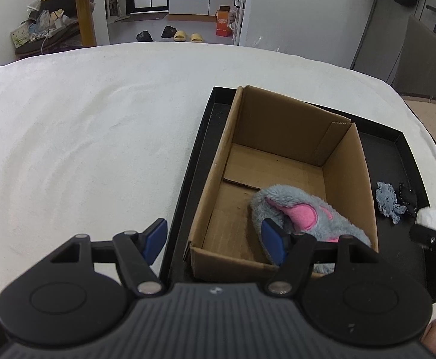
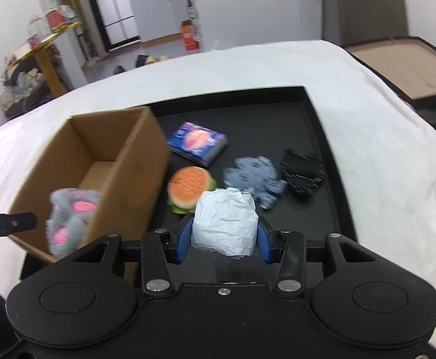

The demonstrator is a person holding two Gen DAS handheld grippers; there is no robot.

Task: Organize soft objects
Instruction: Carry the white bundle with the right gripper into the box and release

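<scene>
A white cloth-covered bed (image 1: 83, 137) carries a black tray (image 2: 322, 137). Along the tray's left edge stands an open cardboard box (image 1: 278, 161) with a grey-and-pink plush (image 1: 304, 212) in its near corner. The left gripper (image 1: 215, 242) hovers there, jaws apart. The right gripper (image 2: 222, 239) is clamped on a white crumpled wad (image 2: 224, 224) (paper-like), above a burger toy (image 2: 188, 185), a blue packet (image 2: 197, 143), a blue-grey fabric piece (image 2: 254, 179) and a black one (image 2: 303, 173).

The box (image 1: 281, 161) is brown. The fluffy toy (image 1: 304, 218) is grey with pink patches. The tray (image 2: 316, 125) is black. The paper ball (image 2: 224, 224) is white. The burger toy (image 2: 189, 187) is orange and green.
</scene>
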